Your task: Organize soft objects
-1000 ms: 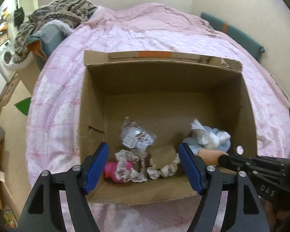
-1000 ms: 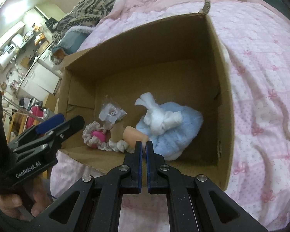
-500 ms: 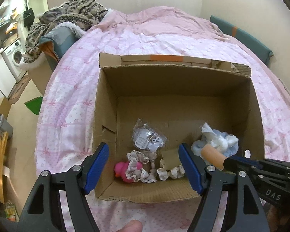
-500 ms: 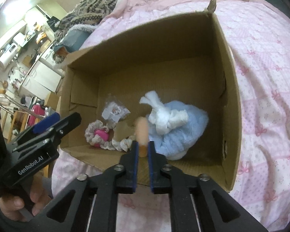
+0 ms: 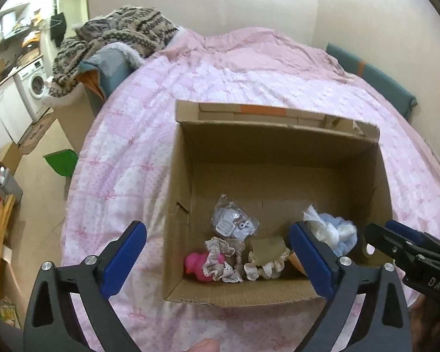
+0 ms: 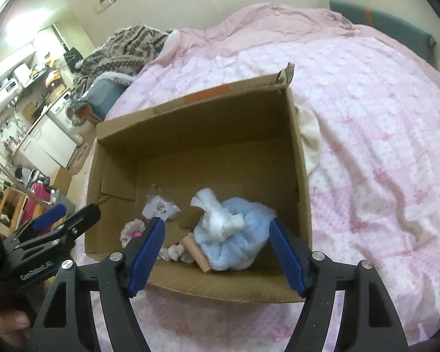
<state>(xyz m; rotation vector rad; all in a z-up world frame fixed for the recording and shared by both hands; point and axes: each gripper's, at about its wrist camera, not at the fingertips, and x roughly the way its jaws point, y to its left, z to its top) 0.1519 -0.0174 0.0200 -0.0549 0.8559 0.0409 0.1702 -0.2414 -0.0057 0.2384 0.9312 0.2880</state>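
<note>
Both claws, left claw [image 5: 217, 259] and right claw [image 6: 215, 252], have just spread, pinching nothing; soft bedding could tip the cardboard box [image 6: 300, 176] if bumped

- The cardboard box [image 5: 179, 205] sits on the bed [image 5: 249, 67], open side up, toward the bed's near edge;
- inside, all things crowd the box's near wall: the duck toy [image 5: 195, 265] in the near left corner; the lace scrunchie [image 5: 220, 259] touching its right side; the plastic packet [image 5: 234, 223] just behind them; the fluffy bundle [image 6: 234, 240] toward the near right corner; the small cylinder [image 6: 198, 252] against the bundle's left;
- a heap of knitwear [image 5: 117, 35] lies off the bed's far left corner.
</note>
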